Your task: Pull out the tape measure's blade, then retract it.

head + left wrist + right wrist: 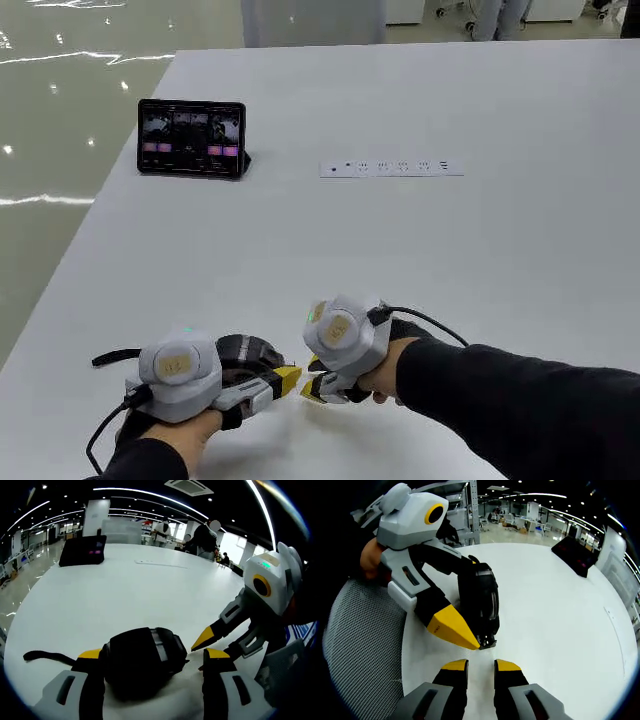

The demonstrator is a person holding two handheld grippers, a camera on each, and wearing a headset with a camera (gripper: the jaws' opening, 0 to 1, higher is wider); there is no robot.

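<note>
Grips the tape measure (140,666) with the left gripper (152,655), jaws closed on either side of the black case, yellow tips against it. Rests the case on the white table (430,270). Trails a black strap (45,656) from the side of the tape measure away from the right gripper (481,666). Points that right gripper at the tape measure's blade hook (488,642), tips just short of it and not touching. Leaves those jaws a narrow slit apart, with nothing between them. Has the hook seated at the mouth of the case. Well beyond the tape measure: a tablet (191,138), propped up with its screen lit, and a white power strip (392,168) lying flat.
</note>
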